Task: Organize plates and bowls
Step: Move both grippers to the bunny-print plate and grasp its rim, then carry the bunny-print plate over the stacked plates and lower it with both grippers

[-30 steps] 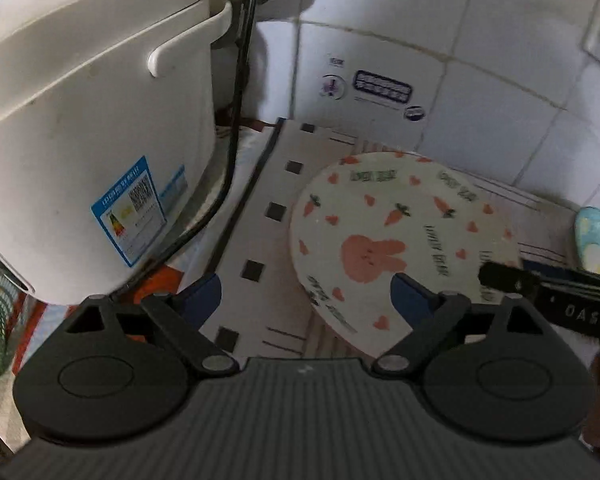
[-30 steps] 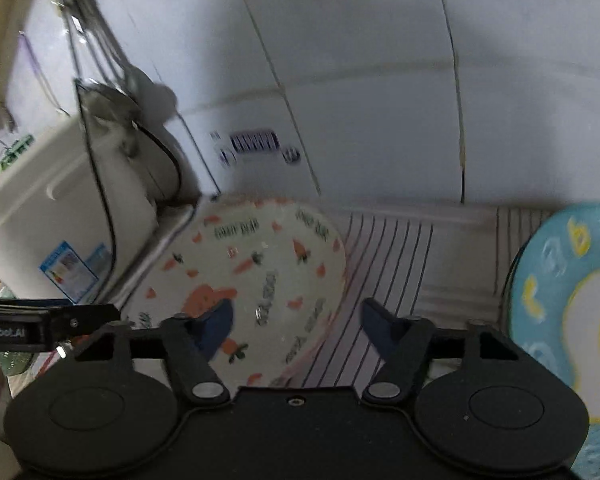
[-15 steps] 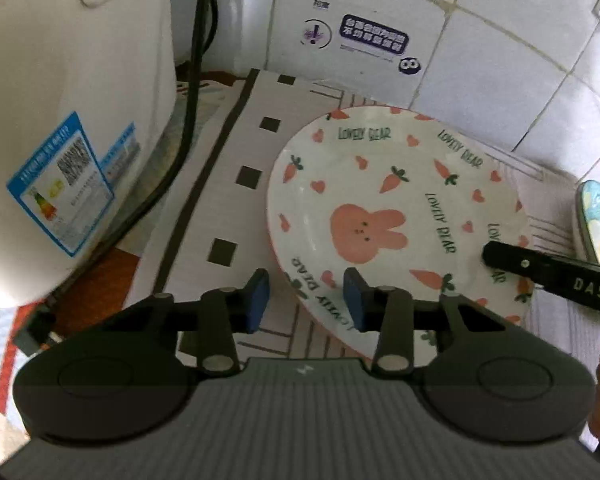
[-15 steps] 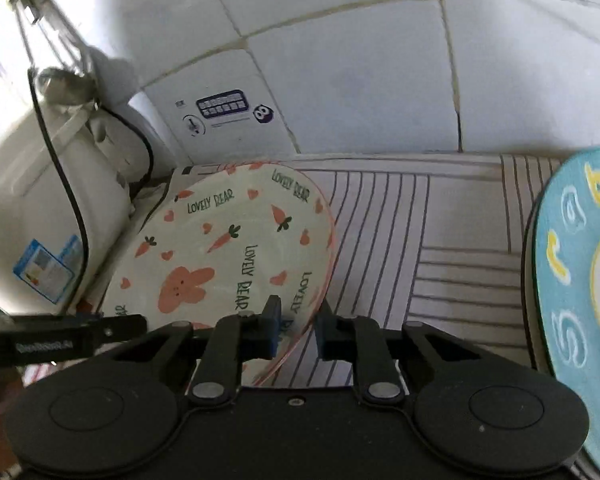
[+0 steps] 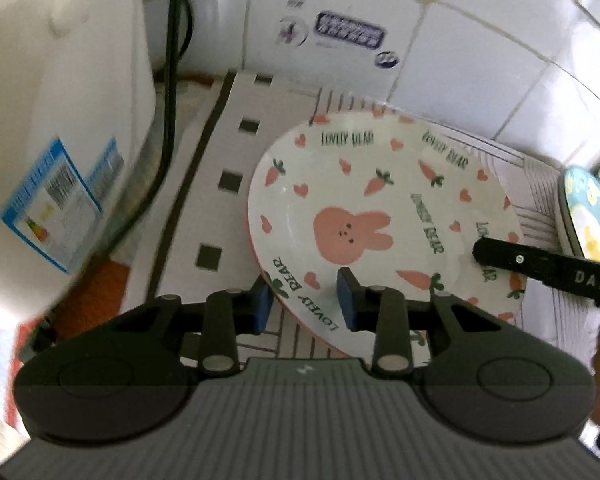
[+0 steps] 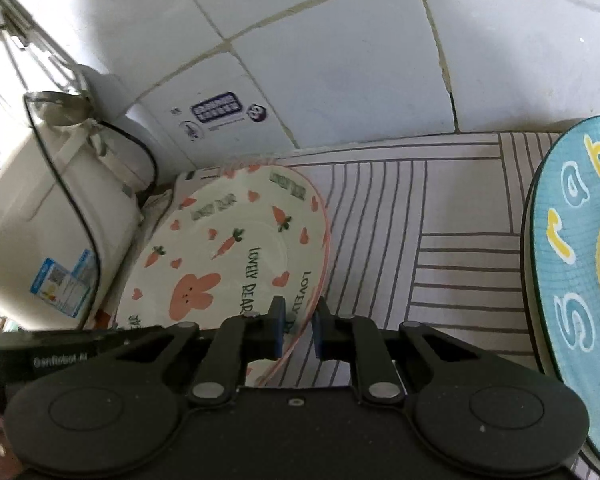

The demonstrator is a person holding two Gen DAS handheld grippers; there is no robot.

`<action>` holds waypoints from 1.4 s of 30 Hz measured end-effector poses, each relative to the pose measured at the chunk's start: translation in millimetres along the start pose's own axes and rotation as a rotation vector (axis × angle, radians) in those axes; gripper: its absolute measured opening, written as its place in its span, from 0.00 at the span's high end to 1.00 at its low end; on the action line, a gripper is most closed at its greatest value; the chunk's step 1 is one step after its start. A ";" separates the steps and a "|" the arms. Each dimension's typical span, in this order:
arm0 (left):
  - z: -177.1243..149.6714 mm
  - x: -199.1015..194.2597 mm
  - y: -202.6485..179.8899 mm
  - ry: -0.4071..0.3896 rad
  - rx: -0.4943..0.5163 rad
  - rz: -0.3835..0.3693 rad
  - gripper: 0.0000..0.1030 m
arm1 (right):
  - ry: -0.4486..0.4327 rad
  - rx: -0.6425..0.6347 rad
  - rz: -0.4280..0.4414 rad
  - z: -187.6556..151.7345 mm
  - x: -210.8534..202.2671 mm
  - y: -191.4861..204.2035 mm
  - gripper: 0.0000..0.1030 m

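White wall tiles back a worktop [image 6: 440,248] laid with a striped mat. At far left stands a white plastic appliance [image 5: 60,128] with a blue label. Just right of it lies the round white rabbit-and-carrot plate [image 5: 364,200]. The left hand-held gripper [image 5: 304,300] is closing, its pads straddling the plate's near-left rim; the right hand-held gripper [image 6: 298,328] is clamped on its near-right rim. At far right sits a blue plate [image 6: 572,264]. Judging by this, the rabbit plate is gripped but not yet moved; stacking remains.
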State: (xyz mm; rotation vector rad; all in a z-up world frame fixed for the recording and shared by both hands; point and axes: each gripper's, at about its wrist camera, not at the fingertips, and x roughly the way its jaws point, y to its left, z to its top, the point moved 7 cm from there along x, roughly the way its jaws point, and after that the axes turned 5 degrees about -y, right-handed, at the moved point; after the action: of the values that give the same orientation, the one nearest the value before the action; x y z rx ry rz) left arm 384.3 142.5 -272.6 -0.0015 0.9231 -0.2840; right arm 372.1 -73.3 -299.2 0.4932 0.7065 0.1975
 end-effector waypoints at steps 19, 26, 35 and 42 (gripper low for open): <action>0.4 -38.3 -74.0 -0.098 0.186 -0.099 0.69 | -0.105 -0.009 -0.026 0.1 -93.4 -14.4 0.78; 4.5 -43.1 -131.8 -0.105 0.246 -0.165 0.69 | -0.189 -0.003 -0.080 5.0 -141.9 -42.8 0.78; -0.1 -37.0 -211.1 -0.092 0.307 -0.223 0.69 | -0.258 0.074 -0.143 8.1 -200.2 -103.1 0.78; -8.0 -15.3 -248.8 -0.049 0.339 -0.233 0.69 | -0.250 0.105 -0.192 5.5 -216.0 -141.1 0.78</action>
State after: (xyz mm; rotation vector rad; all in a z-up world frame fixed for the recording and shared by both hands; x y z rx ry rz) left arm 309.3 -92.3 -235.0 0.1970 0.8179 -0.6517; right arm 215.6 -270.4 -242.1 0.5359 0.5170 -0.0814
